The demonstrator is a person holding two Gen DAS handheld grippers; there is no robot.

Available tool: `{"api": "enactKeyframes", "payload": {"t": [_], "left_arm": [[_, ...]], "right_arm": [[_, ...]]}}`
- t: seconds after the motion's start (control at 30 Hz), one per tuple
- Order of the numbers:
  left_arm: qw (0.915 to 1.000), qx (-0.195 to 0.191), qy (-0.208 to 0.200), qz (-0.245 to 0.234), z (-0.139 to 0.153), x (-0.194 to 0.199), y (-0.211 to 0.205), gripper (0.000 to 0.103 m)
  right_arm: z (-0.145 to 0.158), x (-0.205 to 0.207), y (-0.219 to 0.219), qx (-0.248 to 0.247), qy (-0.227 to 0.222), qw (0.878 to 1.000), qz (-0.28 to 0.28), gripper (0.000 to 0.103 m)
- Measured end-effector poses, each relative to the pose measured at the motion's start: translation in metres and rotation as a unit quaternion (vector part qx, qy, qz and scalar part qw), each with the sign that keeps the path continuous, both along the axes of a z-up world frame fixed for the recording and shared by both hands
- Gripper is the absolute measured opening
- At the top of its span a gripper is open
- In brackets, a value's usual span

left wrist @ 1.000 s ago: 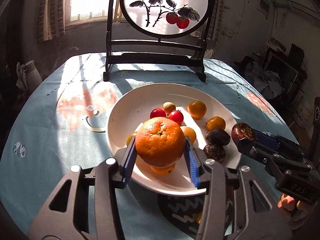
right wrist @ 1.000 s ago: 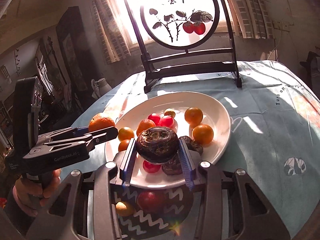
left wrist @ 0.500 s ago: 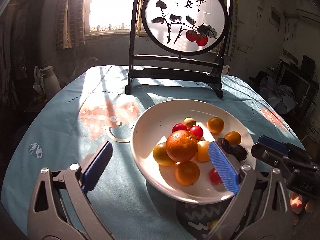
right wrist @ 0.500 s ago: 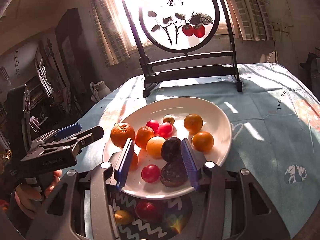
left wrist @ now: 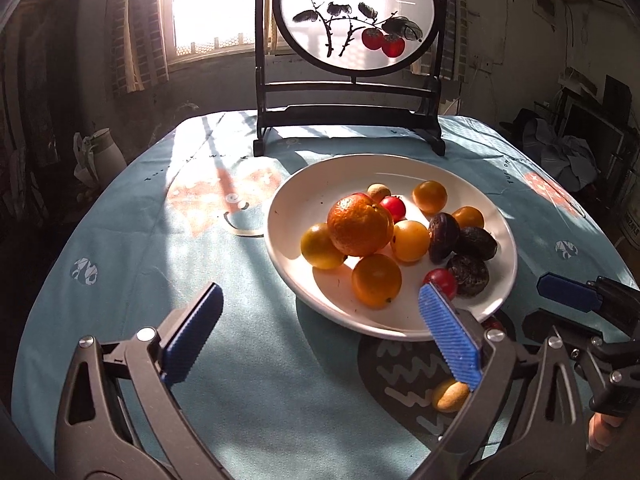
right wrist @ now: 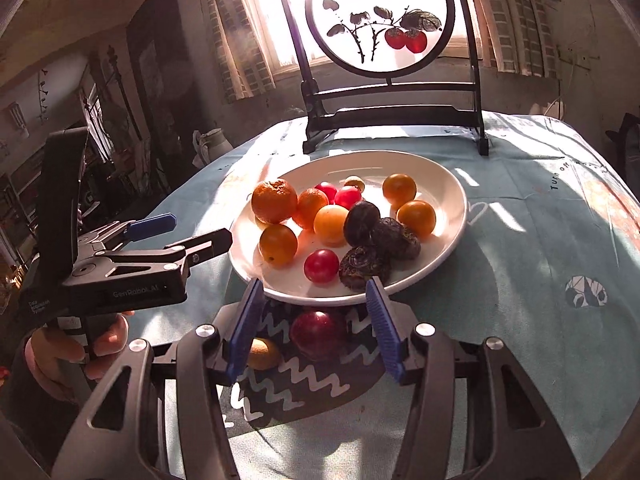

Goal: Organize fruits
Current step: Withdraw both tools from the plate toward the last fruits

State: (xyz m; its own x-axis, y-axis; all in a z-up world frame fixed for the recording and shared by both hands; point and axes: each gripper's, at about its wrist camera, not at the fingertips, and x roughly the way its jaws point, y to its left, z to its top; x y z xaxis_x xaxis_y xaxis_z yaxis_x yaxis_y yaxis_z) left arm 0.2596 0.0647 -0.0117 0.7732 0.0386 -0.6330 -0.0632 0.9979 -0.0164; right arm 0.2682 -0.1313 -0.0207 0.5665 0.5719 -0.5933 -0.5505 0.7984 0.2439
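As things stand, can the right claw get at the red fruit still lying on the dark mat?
Probably yes. The right claw is open, and the red fruit lies straight ahead between its fingers, with nothing in front of it. The plate rim just beyond leaves little room past the fruit.

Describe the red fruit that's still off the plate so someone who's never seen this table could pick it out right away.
Find the white plate of fruit on the blue tablecloth. Just in front of its near rim lies a dark mat with white zigzags. The red fruit sits there, bigger and darker than the small yellowish fruit beside it.
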Motion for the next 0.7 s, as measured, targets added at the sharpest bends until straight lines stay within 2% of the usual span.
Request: {"api": "enactKeyframes", "payload": {"t": [0.2,0.3,0.5,0.7], "left_arm": [[1.0000,0.001,0.003,0.008,0.000,-0.006,0.003,0.100],[0.9998,-0.011,0.007,0.012,0.000,-0.008,0.008,0.100],[0.9992,-0.036,0.011,0.016,0.001,-0.009,0.014,0.100],[0.9993,-0.027,0.011,0.023,0.001,-0.009,0.014,0.100]], "right_arm": [[-0.012,-0.002,0.004,-0.032,0.025,0.999,-0.001,0.054],[-0.019,-0.001,0.008,-0.044,0.042,0.998,0.005,0.054],[-0.026,-0.003,0.016,-0.066,0.043,0.997,0.016,0.054],[-0.033,0.004,0.021,-0.064,0.056,0.996,0.011,0.054]]}}
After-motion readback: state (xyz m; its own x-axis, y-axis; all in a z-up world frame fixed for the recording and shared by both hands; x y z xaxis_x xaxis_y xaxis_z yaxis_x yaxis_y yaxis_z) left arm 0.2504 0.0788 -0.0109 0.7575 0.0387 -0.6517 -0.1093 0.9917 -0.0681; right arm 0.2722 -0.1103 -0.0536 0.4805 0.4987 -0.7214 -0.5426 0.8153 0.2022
